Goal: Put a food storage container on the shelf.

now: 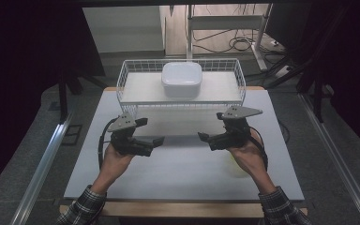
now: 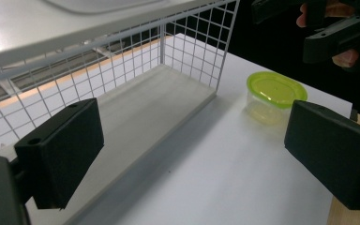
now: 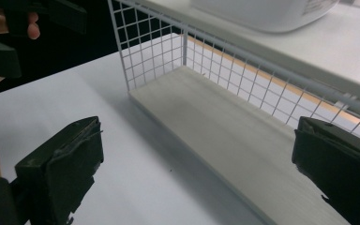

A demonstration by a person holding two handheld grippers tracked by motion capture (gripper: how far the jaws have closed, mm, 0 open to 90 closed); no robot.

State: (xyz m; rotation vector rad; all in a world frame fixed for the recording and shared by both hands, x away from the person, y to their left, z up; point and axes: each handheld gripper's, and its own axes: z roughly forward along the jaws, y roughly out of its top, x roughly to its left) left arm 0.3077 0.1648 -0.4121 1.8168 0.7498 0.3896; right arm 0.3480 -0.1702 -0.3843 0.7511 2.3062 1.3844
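- High view: white table point(image 1: 183, 180) with a wire rack point(image 1: 180, 104) at twelve o'clock and a white lidded box point(image 1: 182, 78) resting on the rack's upper shelf.
- Left gripper point(image 1: 150, 132) at nine o'clock of the table's middle, right gripper point(image 1: 211, 126) at three o'clock, tips turned toward each other, both above the bare tabletop.
- Left gripper view: jaws spread wide, nothing between the pads.
- Right gripper view: jaws likewise wide apart and empty.
- Small clear tub with a green lid point(image 2: 275, 90) standing on the table near the rack's end, at about one o'clock in the left gripper view; apparently beside the right hand, near five o'clock of the table.
- Lower shelf of the rack bare.
- Step in hand, by judgement: approach, no grasp made yet.
- Next move, likely: swing one open gripper over to the tub, square the pads on opposite sides of its wall below the lid, then close gently, since the thin plastic could buckle or slip.
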